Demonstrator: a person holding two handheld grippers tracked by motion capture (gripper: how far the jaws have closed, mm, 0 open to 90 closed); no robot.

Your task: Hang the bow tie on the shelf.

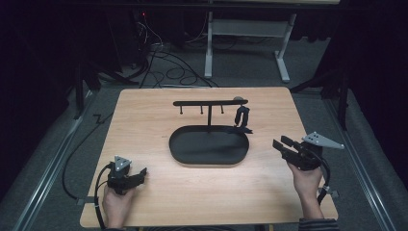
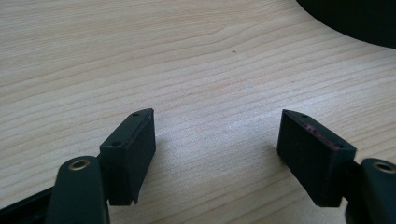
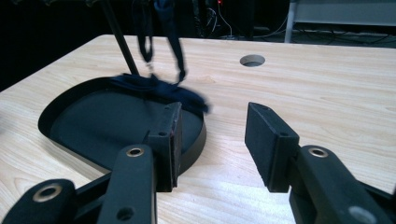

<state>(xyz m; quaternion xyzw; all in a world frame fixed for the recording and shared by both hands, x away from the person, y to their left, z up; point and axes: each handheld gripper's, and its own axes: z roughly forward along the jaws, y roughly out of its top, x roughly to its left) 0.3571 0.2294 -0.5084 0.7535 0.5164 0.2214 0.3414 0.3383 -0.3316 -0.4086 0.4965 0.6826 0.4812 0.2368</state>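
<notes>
L hand [image 1: 115, 201] low at near-left table edge, left gripper [image 1: 139, 172] jaws apart, nothing betw. them, pointing right/fwd. R hand [image 1: 306, 185] at near right, right gripper [image 1: 283, 143] raised, jaws apart & empty, aimed left toward table centre.

Black two-jaw left gripper [image 1: 137, 174] and right gripper [image 1: 283, 145], grey three-cornered plates (screwed), trailing black cables, striped sleeve [image 1: 317, 224].

The top of the stand [image 3: 119, 42] and of the dark strap [image 3: 163, 51] hanging from it is cut off in the right gripper view, and the strap's lower end is blurred.
</notes>
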